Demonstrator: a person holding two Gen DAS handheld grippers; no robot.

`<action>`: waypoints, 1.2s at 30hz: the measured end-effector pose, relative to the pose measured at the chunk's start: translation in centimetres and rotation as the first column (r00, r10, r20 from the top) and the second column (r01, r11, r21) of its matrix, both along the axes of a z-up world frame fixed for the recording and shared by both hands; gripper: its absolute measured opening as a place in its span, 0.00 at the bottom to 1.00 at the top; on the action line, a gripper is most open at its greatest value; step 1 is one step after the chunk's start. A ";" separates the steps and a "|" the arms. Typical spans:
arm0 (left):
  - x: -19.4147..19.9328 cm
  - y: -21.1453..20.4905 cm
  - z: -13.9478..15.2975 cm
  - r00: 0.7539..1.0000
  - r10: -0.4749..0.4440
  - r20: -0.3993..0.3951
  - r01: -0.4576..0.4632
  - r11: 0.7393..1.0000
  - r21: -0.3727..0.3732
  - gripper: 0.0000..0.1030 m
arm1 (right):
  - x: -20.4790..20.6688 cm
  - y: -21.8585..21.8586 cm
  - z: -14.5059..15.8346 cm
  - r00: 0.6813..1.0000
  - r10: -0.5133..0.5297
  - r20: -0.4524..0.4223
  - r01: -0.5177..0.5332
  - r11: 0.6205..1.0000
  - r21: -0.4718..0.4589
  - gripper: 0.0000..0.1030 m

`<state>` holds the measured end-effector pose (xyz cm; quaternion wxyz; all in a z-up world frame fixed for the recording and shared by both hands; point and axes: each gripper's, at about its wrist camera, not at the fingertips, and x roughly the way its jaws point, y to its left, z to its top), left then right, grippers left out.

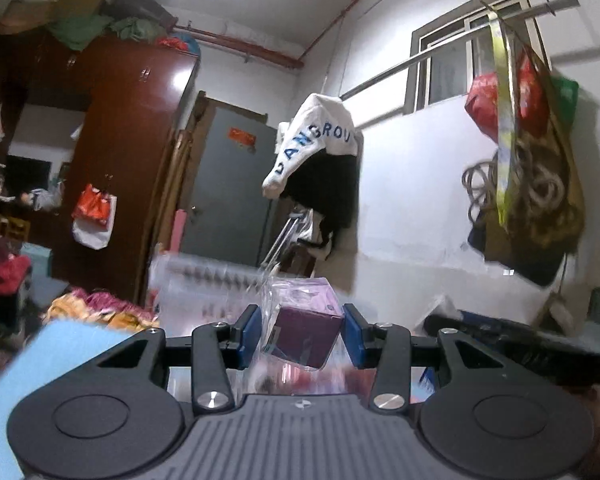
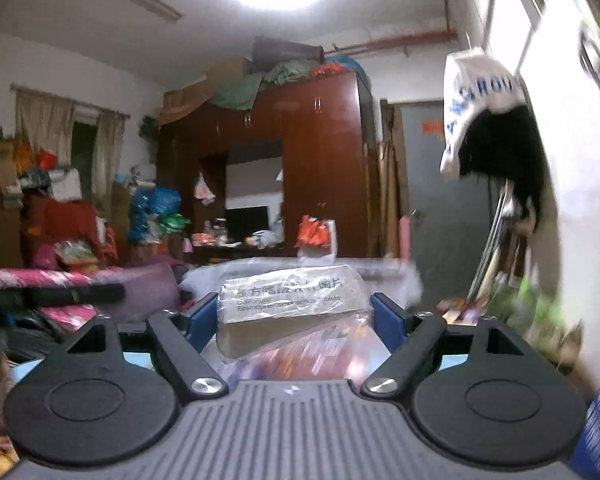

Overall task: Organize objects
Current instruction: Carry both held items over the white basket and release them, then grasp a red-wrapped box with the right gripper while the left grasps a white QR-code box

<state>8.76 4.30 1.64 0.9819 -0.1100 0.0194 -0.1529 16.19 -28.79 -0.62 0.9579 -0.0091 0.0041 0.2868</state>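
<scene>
A small purple box [image 1: 309,322] in clear plastic wrap hangs tilted between the blue pads [image 1: 251,330] of my left gripper [image 1: 303,335], which is shut on it and points level across the room. In the right wrist view a beige tablet box [image 2: 292,300] with printed lettering, also wrapped in crinkled plastic, sits between the blue pads [image 2: 389,320] of my right gripper [image 2: 296,322]. Those jaws stand wide and are shut on the box's two ends. Blurred packets lie beneath both boxes.
A clear plastic container [image 1: 204,292] lies just beyond the left gripper, with a light blue surface [image 1: 40,364] at lower left. A dark red wardrobe [image 2: 320,160], a grey door [image 1: 228,184], clothes on a rail [image 1: 320,160] and hanging bags [image 1: 528,152] line the walls. Cluttered piles [image 2: 60,220] fill the far left.
</scene>
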 end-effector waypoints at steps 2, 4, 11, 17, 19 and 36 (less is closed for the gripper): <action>2.8 0.2 2.5 1.000 0.011 0.004 -0.011 1.000 0.008 0.46 | 2.4 0.6 2.1 1.000 0.020 -0.017 -0.020 1.000 0.003 0.80; 6.1 0.4 4.6 1.000 0.016 -0.023 -0.016 1.000 0.002 0.46 | 5.2 1.4 3.9 0.999 0.039 -0.038 -0.039 0.999 -0.006 0.80; 13.6 0.0 6.2 0.990 0.032 -0.141 -0.026 0.999 0.040 0.51 | 11.6 4.1 5.3 0.990 0.041 -0.134 -0.047 0.998 -0.045 0.83; 11.6 1.2 3.7 0.990 0.004 -0.138 0.001 0.999 0.037 0.78 | 9.0 2.4 3.1 0.990 0.017 -0.141 -0.022 0.999 -0.035 1.00; 8.5 1.8 2.6 0.994 -0.011 -0.109 0.013 1.000 0.016 0.78 | 6.8 1.1 2.0 0.991 0.028 -0.129 -0.031 0.999 -0.017 1.00; 0.5 -0.5 -6.2 0.985 0.138 -0.107 -0.120 0.979 0.162 0.79 | 2.5 3.5 -4.1 0.991 -0.039 -0.129 0.019 0.988 -0.151 1.00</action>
